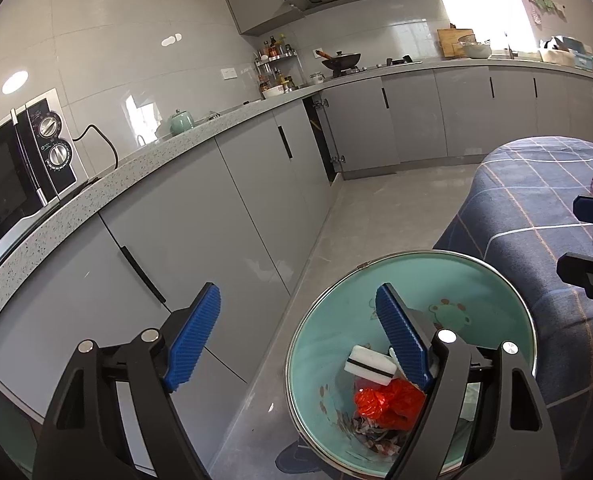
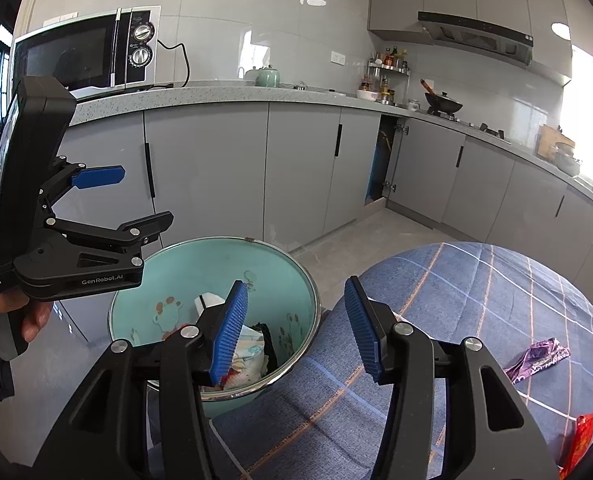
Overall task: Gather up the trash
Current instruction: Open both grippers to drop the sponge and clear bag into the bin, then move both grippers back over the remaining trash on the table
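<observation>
Trash bin point(image 1: 412, 280) with red bag point(image 1: 388, 398) and white sponge point(image 1: 370, 364) below left gripper point(image 1: 296, 336), jaws wide and empty, right gripper point(image 2: 296, 328) half open, empty, purple wrapper point(image 2: 536, 360) on plaid cloth point(image 2: 476, 280) right of it.

A microwave point(image 2: 84, 58) with 2 dials stands on the speckled worktop point(image 2: 216, 94), a green teapot point(image 2: 267, 77) further along. Beyond it are a spice rack point(image 2: 386, 76) and a black wok point(image 2: 442, 101) on the hob, under a range hood point(image 2: 476, 36). 1 grey cabinet door point(image 2: 376, 160) stands ajar.
</observation>
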Available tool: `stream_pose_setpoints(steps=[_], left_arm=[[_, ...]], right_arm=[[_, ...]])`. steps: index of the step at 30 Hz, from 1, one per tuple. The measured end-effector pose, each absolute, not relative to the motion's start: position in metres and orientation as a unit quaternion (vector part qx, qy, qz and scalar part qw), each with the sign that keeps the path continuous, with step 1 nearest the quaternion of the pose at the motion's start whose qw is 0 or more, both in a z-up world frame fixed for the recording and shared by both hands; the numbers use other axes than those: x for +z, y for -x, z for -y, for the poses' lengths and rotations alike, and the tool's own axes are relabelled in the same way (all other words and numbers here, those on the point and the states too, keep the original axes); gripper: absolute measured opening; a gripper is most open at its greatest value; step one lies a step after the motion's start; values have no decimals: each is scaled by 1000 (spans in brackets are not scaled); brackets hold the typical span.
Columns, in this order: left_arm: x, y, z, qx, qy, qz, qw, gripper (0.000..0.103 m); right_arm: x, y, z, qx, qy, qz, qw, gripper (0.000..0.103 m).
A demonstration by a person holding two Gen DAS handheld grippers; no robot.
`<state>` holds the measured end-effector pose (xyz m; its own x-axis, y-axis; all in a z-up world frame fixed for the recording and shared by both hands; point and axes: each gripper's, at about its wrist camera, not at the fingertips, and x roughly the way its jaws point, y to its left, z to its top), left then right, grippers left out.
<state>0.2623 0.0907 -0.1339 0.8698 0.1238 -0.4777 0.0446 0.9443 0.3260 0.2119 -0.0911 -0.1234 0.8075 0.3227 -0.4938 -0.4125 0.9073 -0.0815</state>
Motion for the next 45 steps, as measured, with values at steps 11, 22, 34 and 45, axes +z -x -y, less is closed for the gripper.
stream_pose_setpoints(steps=[11, 22, 34, 45], left_arm=[[-133, -262, -92, 22, -166, -254, 952, 80], [-133, -262, -96, 35, -168, -251, 953, 86], [-132, -262, -100, 53, -176, -250, 951, 94], [-117, -254, -78, 42, -195, -234, 952, 98]], right_arm=[[-125, -211, 91, 194, 94, -242, 946, 54], [-125, -209, 93, 188, 97, -239, 948, 55], [-124, -203, 105, 174, 97, -239, 950, 58], [-112, -186, 158, 127, 85, -245, 958, 64]])
